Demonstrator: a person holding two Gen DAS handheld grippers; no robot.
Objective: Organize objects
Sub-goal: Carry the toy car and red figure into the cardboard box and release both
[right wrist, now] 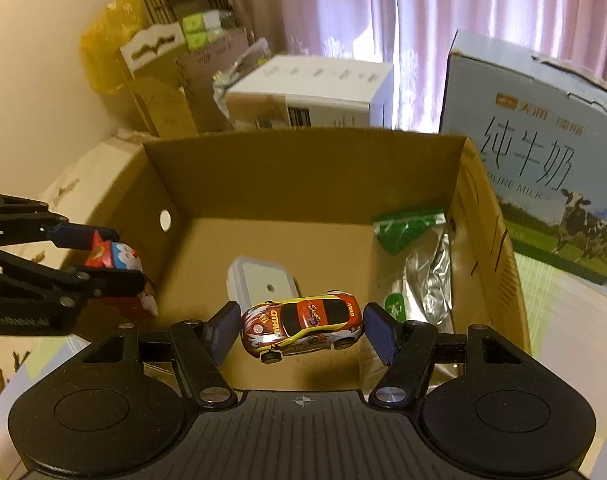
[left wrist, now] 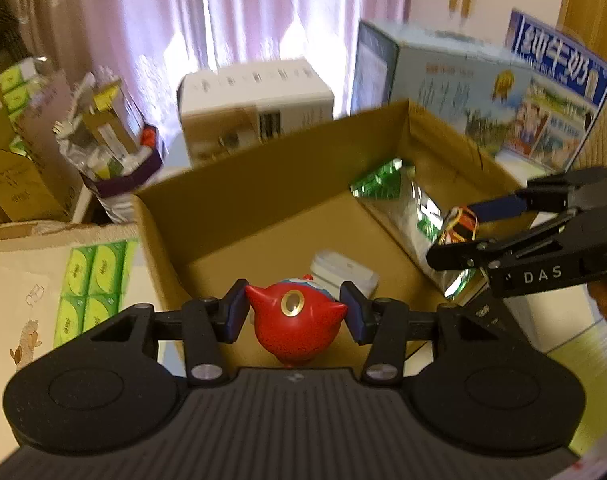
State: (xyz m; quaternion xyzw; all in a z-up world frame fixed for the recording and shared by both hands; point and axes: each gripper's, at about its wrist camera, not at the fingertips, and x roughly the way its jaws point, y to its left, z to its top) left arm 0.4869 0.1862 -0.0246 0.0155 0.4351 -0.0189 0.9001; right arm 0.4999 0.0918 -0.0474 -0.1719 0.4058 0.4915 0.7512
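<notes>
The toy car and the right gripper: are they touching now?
Touching. In the right wrist view, the right gripper holds the toy car in the air above the cardboard box, with one pad at each end of it.

Both wrist views look steeply down, close, into one shared cardboard box [left wrist: 263,184].

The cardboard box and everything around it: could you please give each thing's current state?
Cardboard box: open-topped, partly filled.
Red figurine: gripped in left tool, above box.
Toy car: gripped in right tool, above box.
Foil packet: lying inside box.
White case: closed, on box floor.
</notes>
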